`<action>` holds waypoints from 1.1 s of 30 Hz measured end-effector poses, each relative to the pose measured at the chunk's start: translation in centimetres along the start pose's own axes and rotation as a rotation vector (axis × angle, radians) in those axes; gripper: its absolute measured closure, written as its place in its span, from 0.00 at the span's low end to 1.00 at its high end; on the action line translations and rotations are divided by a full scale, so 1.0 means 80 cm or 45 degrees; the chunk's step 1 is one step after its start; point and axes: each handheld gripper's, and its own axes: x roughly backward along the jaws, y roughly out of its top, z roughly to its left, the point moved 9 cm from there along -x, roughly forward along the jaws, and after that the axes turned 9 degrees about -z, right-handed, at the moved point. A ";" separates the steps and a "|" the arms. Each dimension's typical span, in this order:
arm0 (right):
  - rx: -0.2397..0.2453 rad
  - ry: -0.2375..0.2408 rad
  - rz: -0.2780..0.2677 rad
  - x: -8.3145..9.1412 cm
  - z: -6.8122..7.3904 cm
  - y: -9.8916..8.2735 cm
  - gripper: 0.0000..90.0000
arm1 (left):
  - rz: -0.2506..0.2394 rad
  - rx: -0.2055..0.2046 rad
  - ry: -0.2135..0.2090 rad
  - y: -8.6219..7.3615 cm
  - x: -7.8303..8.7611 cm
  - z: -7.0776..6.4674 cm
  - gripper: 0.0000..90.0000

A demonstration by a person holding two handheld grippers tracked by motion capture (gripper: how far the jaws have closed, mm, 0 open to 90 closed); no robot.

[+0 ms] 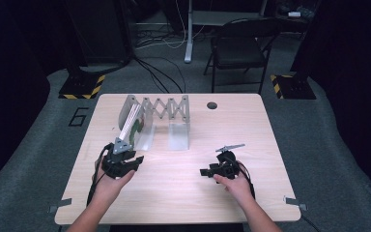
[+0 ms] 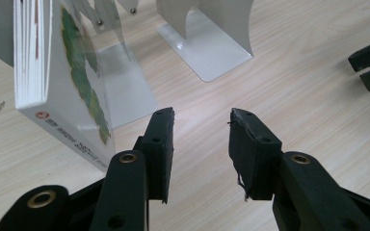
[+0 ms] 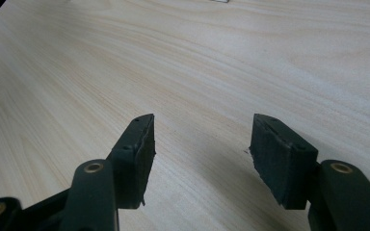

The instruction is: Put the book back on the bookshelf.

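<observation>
Standing on its lower edge in the accordion-style book rack point(image 1: 162, 108), the book point(image 1: 131, 124) looks already shelved, so the placing seems done and little is left beyond drawing the hands back. It sits at the rack's left end, between the outer plate and the next divider, on the far left part of the bench point(image 1: 251, 140).

The left claw point(image 1: 134, 162) rests just in front of the book, near it but not touching. In the left gripper view its jaws stand moderately apart with nothing between them, and the book point(image 2: 62, 82) rises just to the left of the jaw tips. The right claw point(image 1: 204, 172) lies well apart, on the bare wood toward the right, pointing left; its jaws are wider open and equally empty.

The book's long axis runs nearly upright, tilted a little so that it leans on the rack. Its page edges face left, its green-illustrated cover faces right toward the empty slots, and its printed spine faces down and toward the person. A white bookend plate point(image 2: 207, 43) stands beyond.
</observation>
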 end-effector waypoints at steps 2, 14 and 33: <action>0.001 -0.001 0.000 0.000 0.000 0.000 0.46 | -0.009 0.006 -0.008 -0.005 0.001 0.000 0.68; 0.016 0.001 -0.004 -0.001 0.000 0.000 0.46 | -0.002 0.060 -0.050 -0.044 0.000 -0.004 0.68; 0.010 -0.004 0.007 -0.002 0.000 -0.001 0.46 | 0.002 0.118 -0.072 -0.083 -0.010 0.004 0.65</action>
